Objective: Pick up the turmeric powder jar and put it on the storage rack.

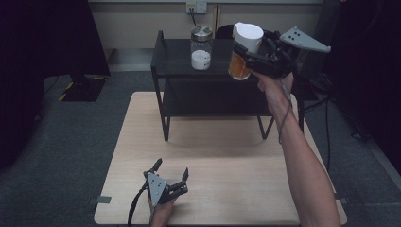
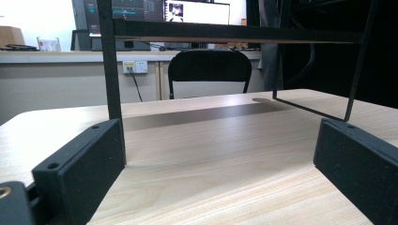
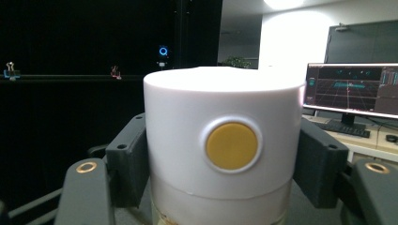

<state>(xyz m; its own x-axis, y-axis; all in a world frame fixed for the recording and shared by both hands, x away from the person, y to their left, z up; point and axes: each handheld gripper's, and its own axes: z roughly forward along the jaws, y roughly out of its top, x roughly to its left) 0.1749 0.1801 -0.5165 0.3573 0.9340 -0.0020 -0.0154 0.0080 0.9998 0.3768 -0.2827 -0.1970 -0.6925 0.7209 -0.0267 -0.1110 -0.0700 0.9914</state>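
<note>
The tabletop (image 1: 222,156) is pale wood-grain laminate, smooth with a faint sheen. The shelf (image 1: 179,61) on it looks like matt black metal. The far jar (image 1: 201,47) is clear glass with a shiny metal lid. The held jar (image 1: 243,47) has a glossy smooth white plastic cap; the right tongs (image 1: 250,54) look matt black plastic.

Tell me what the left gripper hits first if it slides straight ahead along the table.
Probably the black rack's front left leg: it stands just inside the left gripper's left jaw. Depth is unclear; the bare table lies between.
</note>
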